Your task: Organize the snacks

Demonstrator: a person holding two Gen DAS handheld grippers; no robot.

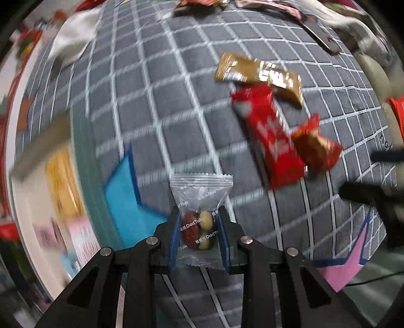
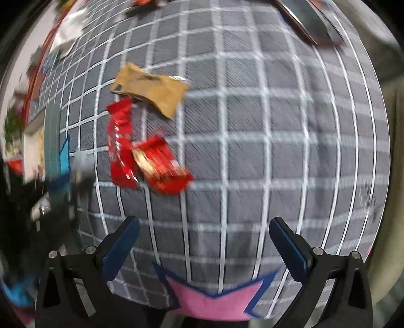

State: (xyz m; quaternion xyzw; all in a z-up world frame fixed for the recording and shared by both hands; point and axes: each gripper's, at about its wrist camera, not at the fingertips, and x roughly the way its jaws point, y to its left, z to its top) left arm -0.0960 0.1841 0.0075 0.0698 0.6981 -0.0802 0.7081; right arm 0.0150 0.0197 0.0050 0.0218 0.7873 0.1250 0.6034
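My left gripper (image 1: 199, 222) is shut on a clear "DadTalk" packet of nuts and dried fruit (image 1: 200, 217), held above the grey checked cloth (image 1: 164, 106). A brown wrapper (image 1: 260, 74), a long red wrapper (image 1: 270, 136) and a small red-gold candy (image 1: 317, 148) lie together to the right. In the right wrist view my right gripper (image 2: 204, 239) is open and empty above the cloth (image 2: 277, 138); the brown wrapper (image 2: 151, 88), the long red wrapper (image 2: 121, 141) and the red-gold candy (image 2: 161, 166) lie ahead to the left.
A white tray (image 1: 32, 201) with yellow and pink packets sits at the left edge. A blue star patch (image 1: 126, 199) and a pink star patch (image 2: 214, 300) mark the cloth. More wrappers (image 1: 202, 3) lie at the far edge. The other gripper shows as a dark shape (image 1: 373, 196) at the right.
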